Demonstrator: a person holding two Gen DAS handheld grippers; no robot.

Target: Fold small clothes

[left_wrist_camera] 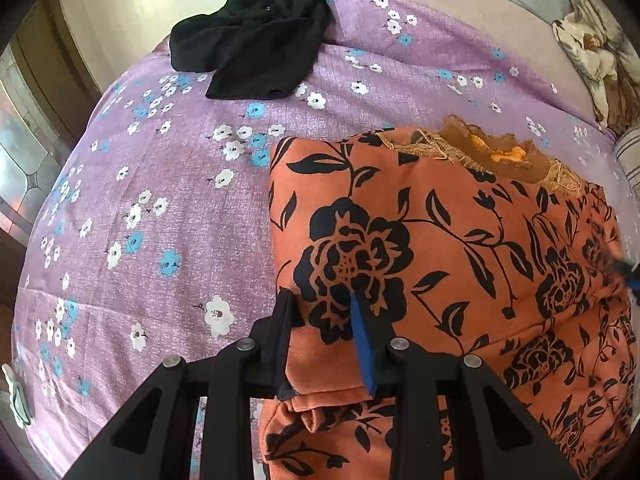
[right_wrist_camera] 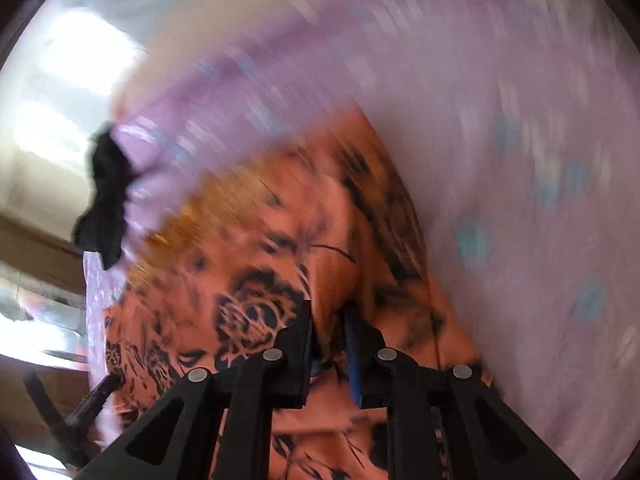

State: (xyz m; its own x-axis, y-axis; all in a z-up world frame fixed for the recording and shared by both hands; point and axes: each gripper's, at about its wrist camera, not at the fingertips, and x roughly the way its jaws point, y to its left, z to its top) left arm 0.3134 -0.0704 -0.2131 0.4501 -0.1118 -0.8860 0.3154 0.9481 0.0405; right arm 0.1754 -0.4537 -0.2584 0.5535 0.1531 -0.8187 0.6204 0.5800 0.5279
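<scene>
Orange floral garment (left_wrist_camera: 460, 240) lies partly folded on bed w/ purple sheet (left_wrist_camera: 160, 208); both grippers' fingers, left (left_wrist_camera: 320, 300) & right (right_wrist_camera: 328, 308), clenched on its near edge. Black garment (left_wrist_camera: 256, 40) unfolded, 1 left.

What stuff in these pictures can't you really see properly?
- Right wrist view: motion blur smears the purple flowered bedsheet and the orange garment with black flowers; its pattern is unclear.
- Left wrist view: the orange garment's near edge is hidden behind the left tongs.
- Left wrist view: the crumpled black garment is bunched up, so its type is unclear.
- Left wrist view: the right tongs are blurred and cut off by the picture's edge.
</scene>
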